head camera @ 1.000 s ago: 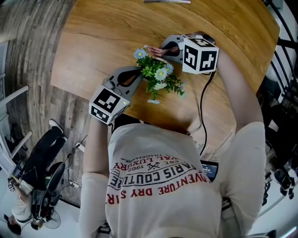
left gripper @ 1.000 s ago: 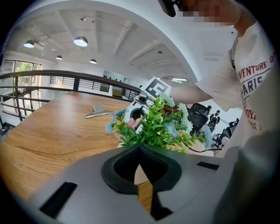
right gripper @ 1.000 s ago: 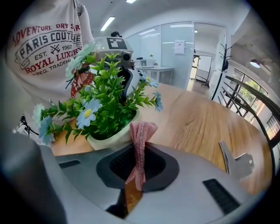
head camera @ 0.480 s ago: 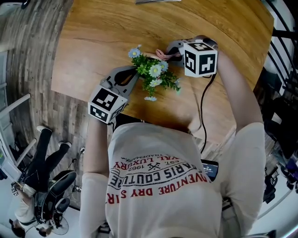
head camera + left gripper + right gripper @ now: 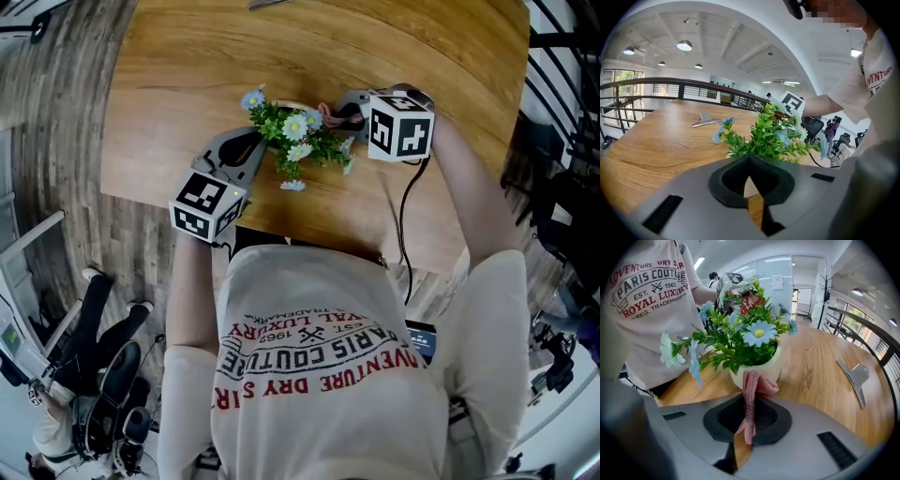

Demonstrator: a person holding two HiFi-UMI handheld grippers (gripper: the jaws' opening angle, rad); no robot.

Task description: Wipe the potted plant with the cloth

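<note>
While the potted plant (image 5: 295, 131) stands upright on the wooden table (image 5: 187, 75), near the edge closest to me, I hold a gripper at each side of it. My right gripper (image 5: 749, 401) is clamped on the pink cloth (image 5: 752, 383): a narrow strip runs up from between the jaws to a bunched end that presses against the cream wall of the pot just under its rim, below a pale daisy. My left gripper (image 5: 750, 161) comes in from the opposite side with its jaws drawn together, the tips meeting right at the pot beneath the green leaves. A sliver of cream shows through the slit behind them, and I cannot tell whether they pinch anything. A flat metal piece (image 5: 853, 373) lies on the table well apart from the pot
</note>
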